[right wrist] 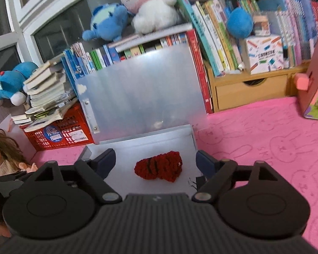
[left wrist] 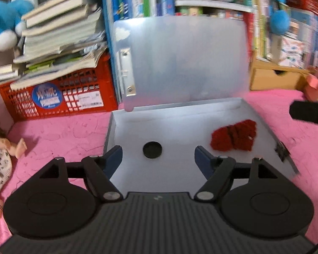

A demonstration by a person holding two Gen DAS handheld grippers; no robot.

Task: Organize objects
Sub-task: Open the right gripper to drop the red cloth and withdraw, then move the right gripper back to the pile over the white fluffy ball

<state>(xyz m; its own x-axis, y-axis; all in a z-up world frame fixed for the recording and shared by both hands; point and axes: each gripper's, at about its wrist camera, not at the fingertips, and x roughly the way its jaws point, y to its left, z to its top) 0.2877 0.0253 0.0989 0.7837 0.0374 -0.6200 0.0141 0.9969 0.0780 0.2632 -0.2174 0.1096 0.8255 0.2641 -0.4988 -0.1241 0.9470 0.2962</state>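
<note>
A translucent grey plastic case (left wrist: 180,122) lies open on the pink mat, its lid (left wrist: 180,59) standing upright at the back. Inside rest a small black round disc (left wrist: 152,149) and a red crocheted piece (left wrist: 234,135) to its right. My left gripper (left wrist: 159,158) hovers open over the case's near edge, nothing between its fingers, the disc just beyond them. In the right wrist view the red crocheted piece (right wrist: 159,167) lies on the case floor (right wrist: 125,148) ahead of my right gripper (right wrist: 155,163), which is open and holds nothing. The other gripper's black finger (left wrist: 309,112) shows at the right edge.
A red crate (left wrist: 59,97) under stacked books stands back left. Rows of books and plush toys (right wrist: 146,6) fill the back. A wooden drawer unit (right wrist: 252,91) sits back right beside a tall pink box (right wrist: 315,93). A doll (right wrist: 4,156) lies left on the pink mat (right wrist: 265,139).
</note>
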